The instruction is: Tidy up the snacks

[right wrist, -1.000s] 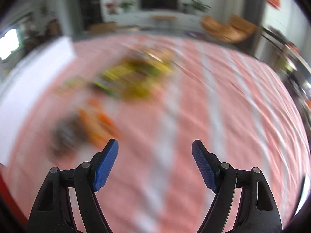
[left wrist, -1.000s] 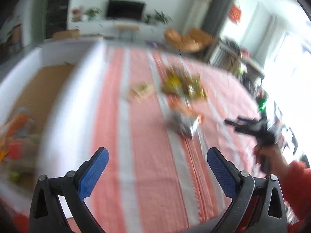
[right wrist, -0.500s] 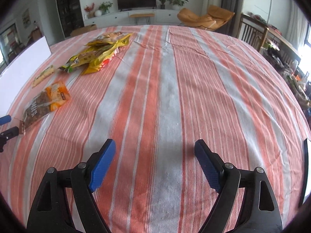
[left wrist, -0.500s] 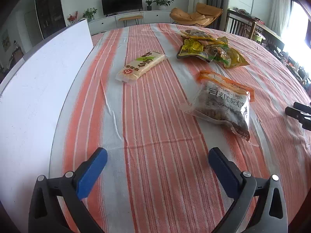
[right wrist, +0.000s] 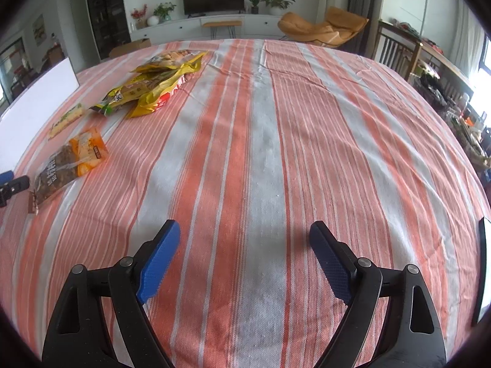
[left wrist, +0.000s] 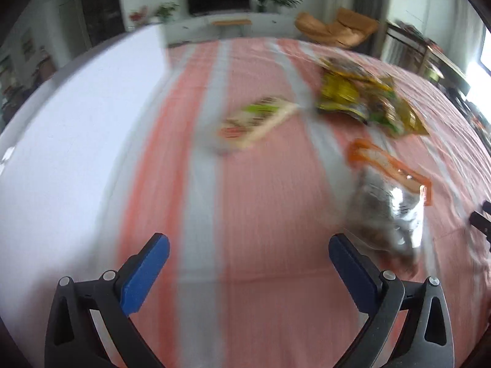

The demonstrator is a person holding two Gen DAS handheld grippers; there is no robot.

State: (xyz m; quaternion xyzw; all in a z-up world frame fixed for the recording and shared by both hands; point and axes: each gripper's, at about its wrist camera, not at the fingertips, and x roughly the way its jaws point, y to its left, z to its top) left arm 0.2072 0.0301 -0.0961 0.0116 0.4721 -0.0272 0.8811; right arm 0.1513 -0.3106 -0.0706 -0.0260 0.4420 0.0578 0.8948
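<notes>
Snacks lie on the orange-and-grey striped tablecloth (right wrist: 260, 153). A clear bag with an orange top (left wrist: 389, 211) lies just beyond the right finger of my left gripper (left wrist: 248, 240), which is open and empty over the cloth. Farther off are a long pale packet (left wrist: 257, 119) and a pile of yellow-green bags (left wrist: 362, 101). The left wrist view is blurred. My right gripper (right wrist: 244, 227) hovers over bare cloth, its jaws opening with nothing between them. In its view the orange-topped bag (right wrist: 70, 162), the long packet (right wrist: 66, 121) and the yellow pile (right wrist: 153, 82) lie far to the left.
A white box wall (left wrist: 76, 122) runs along the table's left side, also seen as the white panel (right wrist: 33, 104). A dark flat object (right wrist: 483, 270) sits at the table's right edge. Chairs and a TV unit stand beyond the table.
The left gripper swung from the box's side over the table and sank towards the orange-topped bag, which now lies nearer its right finger. The right gripper's jaws have spread slightly wider.
</notes>
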